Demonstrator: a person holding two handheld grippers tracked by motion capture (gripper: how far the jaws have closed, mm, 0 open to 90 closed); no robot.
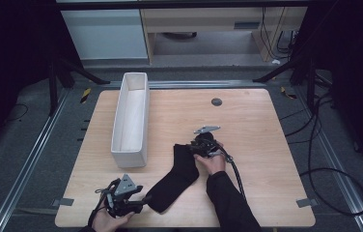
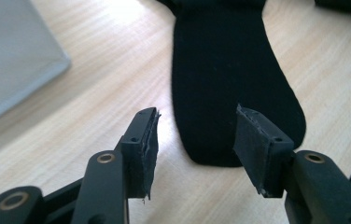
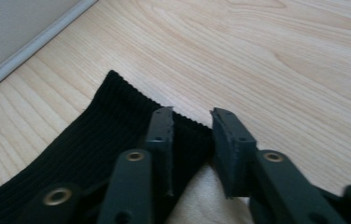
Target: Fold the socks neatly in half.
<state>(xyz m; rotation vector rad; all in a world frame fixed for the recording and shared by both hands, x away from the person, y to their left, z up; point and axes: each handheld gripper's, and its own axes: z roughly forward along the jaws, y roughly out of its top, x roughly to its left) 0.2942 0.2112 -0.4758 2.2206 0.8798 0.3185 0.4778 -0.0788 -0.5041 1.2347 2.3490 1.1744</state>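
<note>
One wooden table [image 1: 257,145], grey carpeted floor [image 1: 34,121] around.

In the left gripper view the black sock [image 2: 225,79] runs off the top edge, so its cuff end is cut off, and the white box [image 2: 10,56] is clipped by the left edge and blurred. In the right gripper view the sock's ribbed cuff [image 3: 103,140] leaves the frame at the bottom left, and the right gripper [image 3: 192,140] hides part of its corner.
</note>
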